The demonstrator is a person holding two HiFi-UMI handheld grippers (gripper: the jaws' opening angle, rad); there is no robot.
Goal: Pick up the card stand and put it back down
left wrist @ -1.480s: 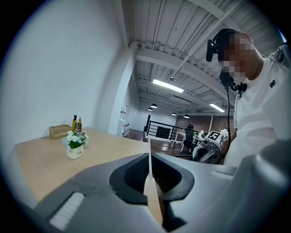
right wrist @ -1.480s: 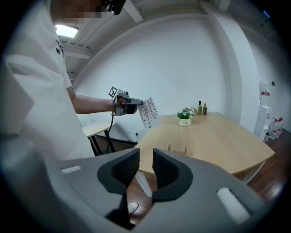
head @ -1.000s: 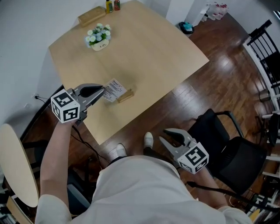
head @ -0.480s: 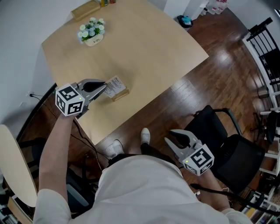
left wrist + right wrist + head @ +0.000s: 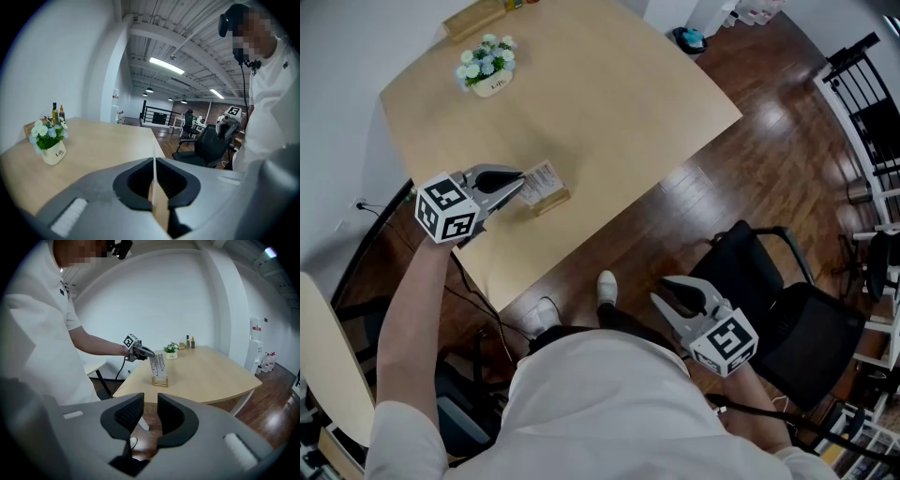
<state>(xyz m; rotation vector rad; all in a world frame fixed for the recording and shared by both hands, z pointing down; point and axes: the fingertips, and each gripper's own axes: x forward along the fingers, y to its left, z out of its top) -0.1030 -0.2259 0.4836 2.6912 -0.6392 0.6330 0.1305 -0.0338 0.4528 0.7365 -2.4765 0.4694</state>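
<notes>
The card stand (image 5: 547,187) is a small wooden base holding an upright printed card, near the front left part of the light wooden table (image 5: 609,103). My left gripper (image 5: 522,181) is shut on the card's left edge. In the left gripper view the thin card (image 5: 153,174) shows edge-on between the closed left gripper (image 5: 153,187). From the right gripper view the card stand (image 5: 159,368) looks upright, with its base at the tabletop. Whether it touches I cannot tell. My right gripper (image 5: 659,290) hangs open and empty off the table, beside my body; the right gripper (image 5: 151,413) holds nothing.
A white pot of flowers (image 5: 487,67) and a wooden box (image 5: 473,17) stand at the table's far left corner. A black office chair (image 5: 787,319) is on the wooden floor to my right. A round side table (image 5: 328,356) sits at the left edge.
The head view has shifted, so the table sits higher and further left in frame. My left gripper stays shut on the card; the right gripper has barely moved.
</notes>
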